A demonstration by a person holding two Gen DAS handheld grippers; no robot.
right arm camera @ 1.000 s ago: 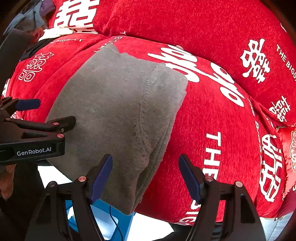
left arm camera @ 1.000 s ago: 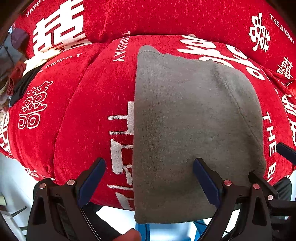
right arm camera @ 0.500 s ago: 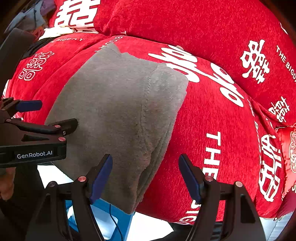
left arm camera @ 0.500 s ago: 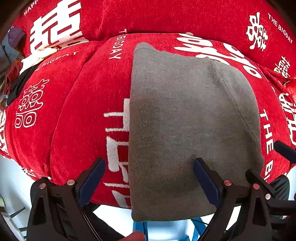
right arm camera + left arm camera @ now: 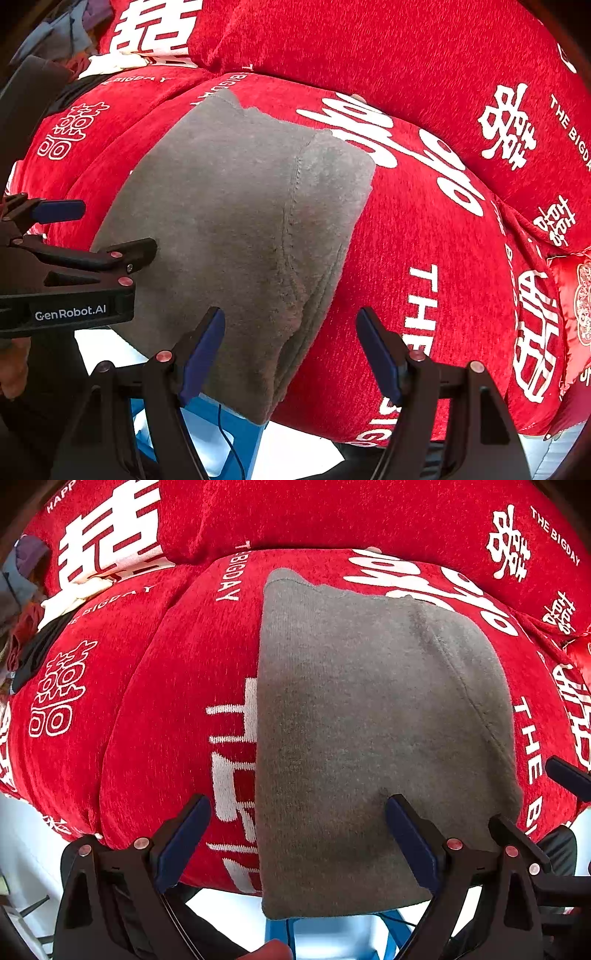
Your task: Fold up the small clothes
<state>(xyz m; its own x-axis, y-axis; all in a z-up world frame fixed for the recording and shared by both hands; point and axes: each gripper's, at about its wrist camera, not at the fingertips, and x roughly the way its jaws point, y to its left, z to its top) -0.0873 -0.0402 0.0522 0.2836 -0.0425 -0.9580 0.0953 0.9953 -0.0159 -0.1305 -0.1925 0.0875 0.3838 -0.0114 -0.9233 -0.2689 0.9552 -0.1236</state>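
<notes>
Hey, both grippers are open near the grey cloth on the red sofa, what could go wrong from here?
1. The grey cloth overhangs the red cushion's front edge; a tug might slide it off.
2. It lies in stacked layers, seen at its right edge in the right wrist view; the right gripper may pinch only some, undoing the fold.
3. The left gripper sits close beside the right; they might collide.

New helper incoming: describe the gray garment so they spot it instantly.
A red cushion with white lettering fills the view. The gray garment lies folded on it, its near edge hanging over the front. It is the only plain gray piece there.
</notes>
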